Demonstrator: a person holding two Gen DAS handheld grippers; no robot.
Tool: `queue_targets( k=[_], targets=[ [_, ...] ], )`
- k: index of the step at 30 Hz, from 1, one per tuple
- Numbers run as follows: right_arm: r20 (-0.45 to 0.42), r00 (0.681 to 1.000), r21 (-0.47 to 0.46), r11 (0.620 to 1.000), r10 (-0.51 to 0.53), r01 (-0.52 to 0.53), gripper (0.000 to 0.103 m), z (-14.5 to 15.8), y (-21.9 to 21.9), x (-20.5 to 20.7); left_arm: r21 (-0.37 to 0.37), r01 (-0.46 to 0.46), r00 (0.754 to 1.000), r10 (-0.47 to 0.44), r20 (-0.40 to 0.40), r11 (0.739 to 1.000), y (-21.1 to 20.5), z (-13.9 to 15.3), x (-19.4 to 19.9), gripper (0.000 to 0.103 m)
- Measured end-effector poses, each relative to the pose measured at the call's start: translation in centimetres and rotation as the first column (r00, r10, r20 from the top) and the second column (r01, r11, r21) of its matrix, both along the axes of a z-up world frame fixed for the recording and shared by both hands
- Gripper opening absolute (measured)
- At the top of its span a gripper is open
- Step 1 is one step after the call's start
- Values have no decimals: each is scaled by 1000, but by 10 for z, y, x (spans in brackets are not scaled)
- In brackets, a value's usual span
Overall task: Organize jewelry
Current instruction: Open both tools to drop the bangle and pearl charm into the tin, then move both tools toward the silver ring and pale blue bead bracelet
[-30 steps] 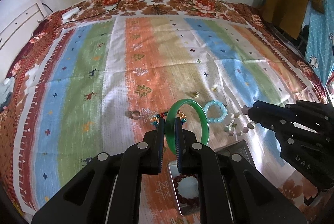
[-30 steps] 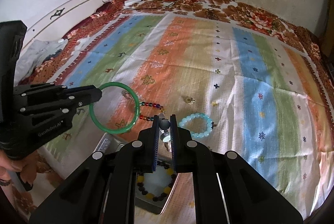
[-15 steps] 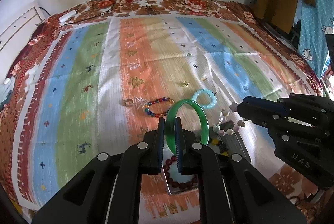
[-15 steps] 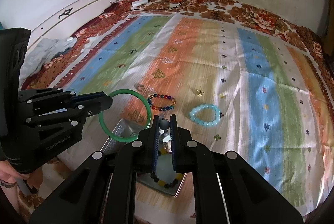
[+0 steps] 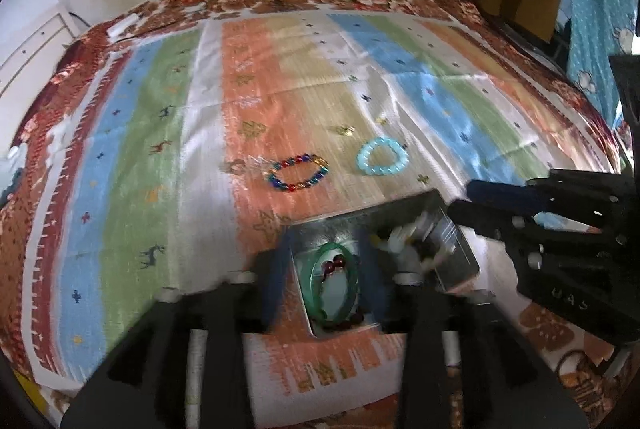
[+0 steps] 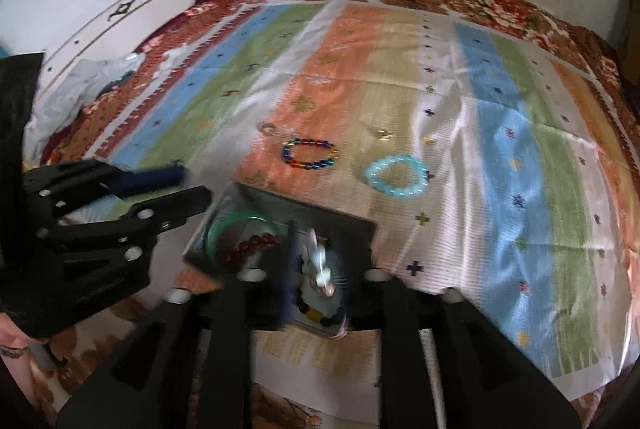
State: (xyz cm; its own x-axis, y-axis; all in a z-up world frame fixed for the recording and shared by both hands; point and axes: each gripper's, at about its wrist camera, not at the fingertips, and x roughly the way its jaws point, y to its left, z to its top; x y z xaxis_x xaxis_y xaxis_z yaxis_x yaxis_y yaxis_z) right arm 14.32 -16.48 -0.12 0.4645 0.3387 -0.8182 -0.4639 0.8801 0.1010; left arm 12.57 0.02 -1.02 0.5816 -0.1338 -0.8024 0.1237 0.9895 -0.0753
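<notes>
Both tongs are wide apart and hold nothing. The left tongs (image 5: 326,289) hang over the tray (image 5: 460,237), right above the green bangle (image 5: 330,281) lying inside it on dark red beads (image 5: 334,263). The right tongs (image 6: 316,269) hang over the white beads (image 6: 318,263) in the tray. A rainbow bracelet (image 5: 298,173) and a blue bracelet (image 5: 382,157) lie on the bed (image 5: 160,109) past the tray.

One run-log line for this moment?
left gripper: open | green bangle: in tray | right gripper: open | white bead bracelet: in tray | cloth: multicolor bracelet, light blue bracelet
</notes>
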Motion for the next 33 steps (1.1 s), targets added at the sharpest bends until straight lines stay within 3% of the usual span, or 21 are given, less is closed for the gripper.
queue_targets(
  k=[1, 13, 25, 33],
  targets=[
    [7, 1000, 4, 1000, -15, 15, 44, 1, -3, 1, -1, -12, 1000, 12, -2, 1000, 3, 0, 1, 42],
    [-4, 996, 3, 996, -84, 84, 46, -4, -17, 19, 1, -107, 994, 107, -14, 994, 33, -1, 17, 57],
    [-46, 986, 22, 987, -158, 159, 48, -11, -29, 51, -1, -166, 985, 165, -54, 986, 53, -7, 50, 60],
    [-87, 977, 5, 981, -193, 194, 49, -24, -31, 77, 28, -153, 986, 154, -70, 988, 49, -12, 66, 61]
  ],
)
